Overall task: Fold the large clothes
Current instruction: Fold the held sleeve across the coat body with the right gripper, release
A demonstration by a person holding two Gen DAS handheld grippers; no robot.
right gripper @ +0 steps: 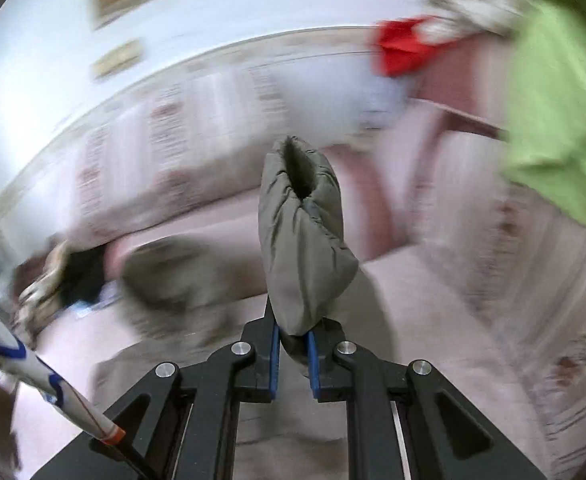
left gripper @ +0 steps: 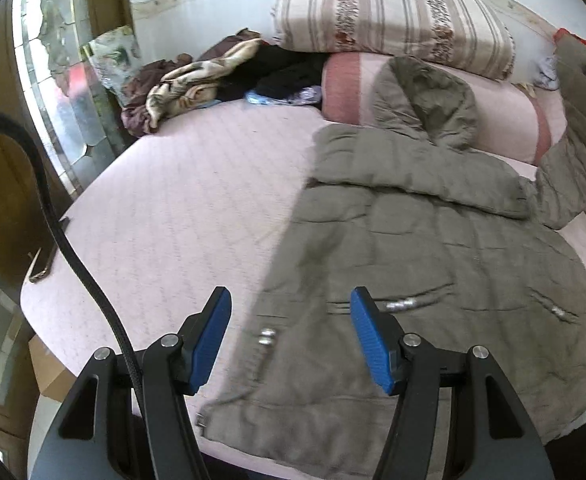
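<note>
olive quilted padded jacket lies spread on pink bed; right gripper fingers clench its sleeve cuff for folding, left gripper fingers released.

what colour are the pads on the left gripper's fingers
Blue, on black fingers; the pads show best in the left wrist view.

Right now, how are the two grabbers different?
The left gripper is open with nothing between its blue pads, hanging over the jacket's bottom edge. The right gripper is shut on the jacket's sleeve, which sticks up past its fingers. Both have black arms and blue pads.
</note>
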